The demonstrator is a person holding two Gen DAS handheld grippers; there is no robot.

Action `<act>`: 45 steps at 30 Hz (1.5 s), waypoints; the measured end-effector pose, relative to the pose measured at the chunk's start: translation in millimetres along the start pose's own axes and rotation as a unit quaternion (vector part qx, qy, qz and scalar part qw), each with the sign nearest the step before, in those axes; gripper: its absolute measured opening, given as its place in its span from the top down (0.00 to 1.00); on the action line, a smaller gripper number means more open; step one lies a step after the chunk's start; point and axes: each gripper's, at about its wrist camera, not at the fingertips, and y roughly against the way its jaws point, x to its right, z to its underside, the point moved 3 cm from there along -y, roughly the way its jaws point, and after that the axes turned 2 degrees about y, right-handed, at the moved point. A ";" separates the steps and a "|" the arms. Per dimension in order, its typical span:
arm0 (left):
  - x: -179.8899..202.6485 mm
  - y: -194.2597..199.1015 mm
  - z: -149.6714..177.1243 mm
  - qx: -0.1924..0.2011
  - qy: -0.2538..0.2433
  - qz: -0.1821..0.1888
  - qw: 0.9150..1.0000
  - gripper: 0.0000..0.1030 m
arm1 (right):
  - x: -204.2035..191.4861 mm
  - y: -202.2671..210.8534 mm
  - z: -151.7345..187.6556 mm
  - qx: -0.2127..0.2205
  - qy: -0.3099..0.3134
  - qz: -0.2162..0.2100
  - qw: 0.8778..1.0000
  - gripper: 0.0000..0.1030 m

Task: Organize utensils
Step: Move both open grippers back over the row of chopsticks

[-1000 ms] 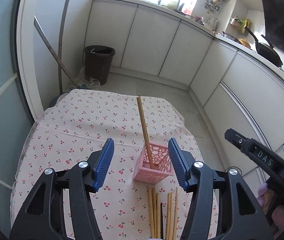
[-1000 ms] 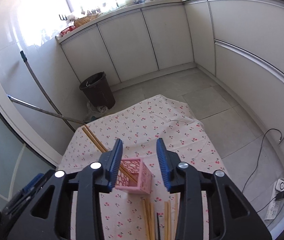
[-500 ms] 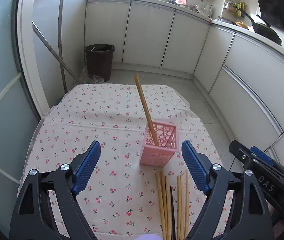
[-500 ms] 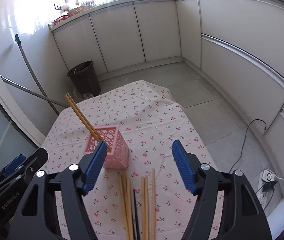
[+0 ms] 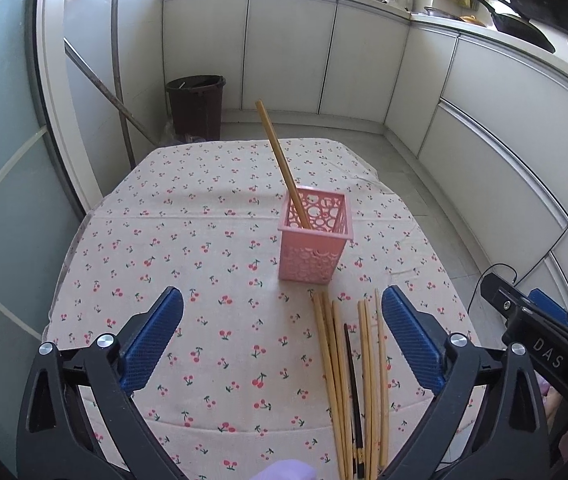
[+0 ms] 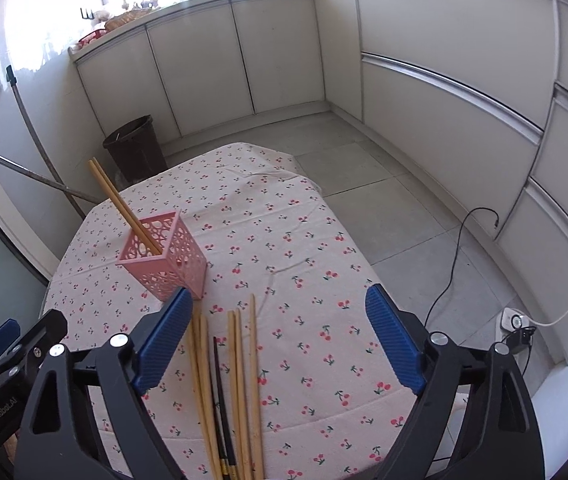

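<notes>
Reading "DAS" on right tongs [image 5: 540,344] (white lettering).

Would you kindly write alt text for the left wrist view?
The left tool hangs open over a cherry-print tablecloth, above loose chopsticks lying side by side. Just beyond stands a pink perforated basket holding upright wooden chopsticks; white kitchen cabinets curve behind.
</notes>
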 end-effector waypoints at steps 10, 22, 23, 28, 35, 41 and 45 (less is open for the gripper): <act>11.1 -16.3 22.8 -0.039 -0.023 0.001 0.999 0.07 | 27.7 -1.9 30.4 -0.013 -0.016 -0.010 1.000 0.07; -2.1 -112.0 44.0 -0.231 0.062 0.004 0.971 0.07 | 68.2 -25.7 83.4 -0.019 -0.039 -0.049 0.998 0.07; -2.7 -118.8 43.6 -0.238 0.068 0.000 0.969 0.07 | 69.9 -26.5 86.9 -0.018 -0.037 -0.053 0.998 0.07; -4.3 -140.4 38.2 -0.250 0.094 -0.018 0.963 0.07 | 77.2 -31.1 93.3 -0.020 -0.039 -0.067 0.997 0.07; -2.7 -162.1 41.1 -0.254 0.082 -0.065 0.962 0.19 | 85.3 -41.4 97.1 -0.035 -0.058 -0.078 0.995 0.07; 7.3 -178.4 51.3 -0.269 0.079 -0.062 0.958 0.32 | 85.2 -43.9 98.7 -0.041 -0.056 -0.083 0.994 0.07; 25.3 -182.9 53.0 -0.251 0.034 -0.080 0.964 0.57 | 87.3 -42.7 99.1 -0.037 -0.062 -0.089 0.993 0.07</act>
